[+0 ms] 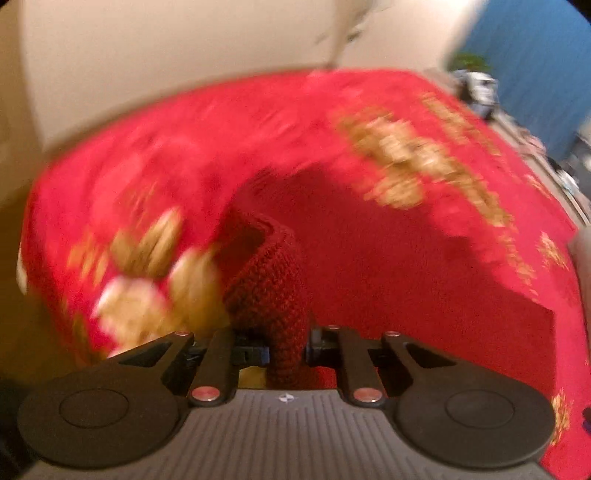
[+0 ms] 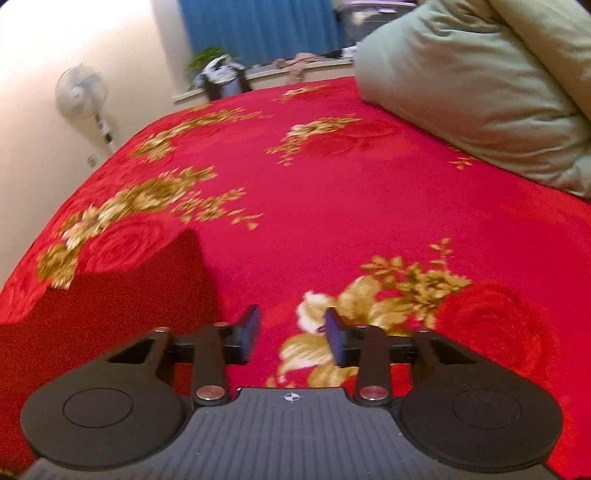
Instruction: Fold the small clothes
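Observation:
A dark red knitted garment (image 1: 388, 266) lies spread on the red floral bedspread (image 1: 166, 155). My left gripper (image 1: 286, 350) is shut on a bunched knitted fold (image 1: 269, 288) of it, lifted toward the camera; the view is motion-blurred. In the right wrist view, a corner of the same garment (image 2: 122, 295) lies flat at the lower left. My right gripper (image 2: 291, 336) is open and empty, hovering over the bedspread (image 2: 332, 192) just right of that garment edge.
A pale green folded duvet (image 2: 472, 85) sits at the bed's far right. A standing fan (image 2: 81, 92) is by the cream wall on the left. Blue curtains (image 2: 266, 26), a plant and clutter on a sill lie beyond the bed.

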